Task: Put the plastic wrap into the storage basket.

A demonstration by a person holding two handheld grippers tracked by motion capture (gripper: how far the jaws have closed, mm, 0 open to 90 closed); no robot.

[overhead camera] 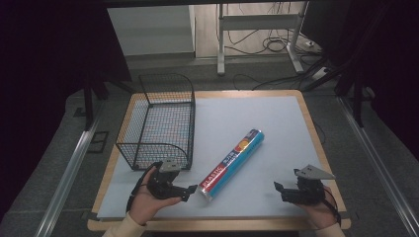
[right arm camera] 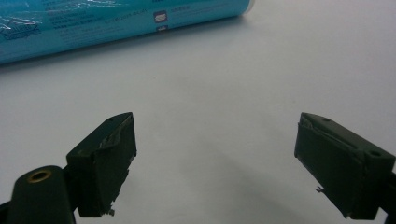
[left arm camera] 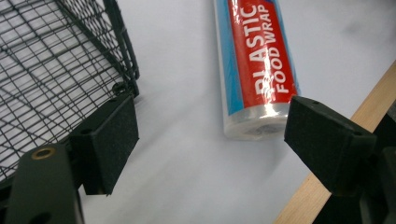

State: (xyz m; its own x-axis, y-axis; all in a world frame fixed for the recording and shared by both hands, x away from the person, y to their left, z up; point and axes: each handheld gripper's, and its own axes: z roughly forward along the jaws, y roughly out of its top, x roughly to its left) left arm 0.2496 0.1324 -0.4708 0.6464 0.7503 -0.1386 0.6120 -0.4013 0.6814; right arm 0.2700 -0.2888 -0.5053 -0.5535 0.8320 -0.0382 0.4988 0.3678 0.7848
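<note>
- Table (overhead camera: 316,129): wooden top, its pale rim showing on all sides.
- Mat (overhead camera: 262,118): a light sheet covering nearly the whole tabletop.
- Basket (overhead camera: 163,121): black wire, on the mat along the left edge, running from near the far left corner toward the near one; one short wall is lower and curved.
- Roll (overhead camera: 232,165): plastic food wrap, lying flat and diagonal near the middle, its near end close to the near edge, apart from the basket.

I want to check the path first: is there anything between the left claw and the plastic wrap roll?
No. In the left gripper view, bare white table lies between the open left claw and the roll.
</note>
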